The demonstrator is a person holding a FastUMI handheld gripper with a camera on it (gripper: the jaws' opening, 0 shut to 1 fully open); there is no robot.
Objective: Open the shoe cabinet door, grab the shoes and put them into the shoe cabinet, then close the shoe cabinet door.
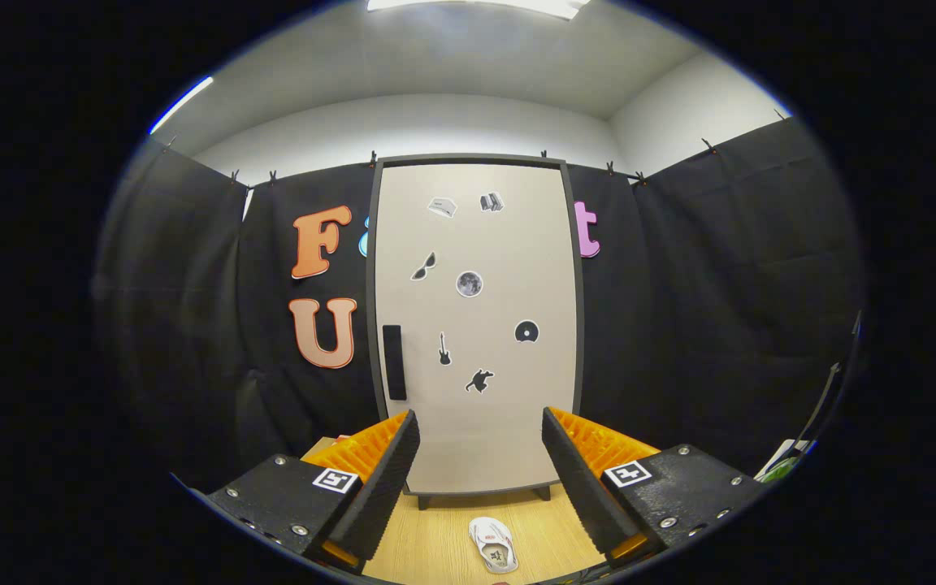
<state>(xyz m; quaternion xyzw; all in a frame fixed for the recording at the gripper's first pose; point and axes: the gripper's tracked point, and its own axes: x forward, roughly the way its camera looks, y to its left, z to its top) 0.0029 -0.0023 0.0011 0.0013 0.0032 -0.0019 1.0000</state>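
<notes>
One shoe (493,544) lies low centre between the released hand-held gripper (480,455) fingers; shoe cabinet door (476,325) closed mid-frame.

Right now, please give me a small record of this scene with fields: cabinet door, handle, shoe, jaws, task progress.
cabinet door: shoe cabinet stands upright beyond the jaws, door closed, small stickers on it
handle: dark handle upright, near the door's left edge
shoe: white shoe on the wooden floor, in front of the cabinet, between the jaws
jaws: gripper open, holding nothing
task progress: door not yet opened, shoe not yet grabbed
</notes>
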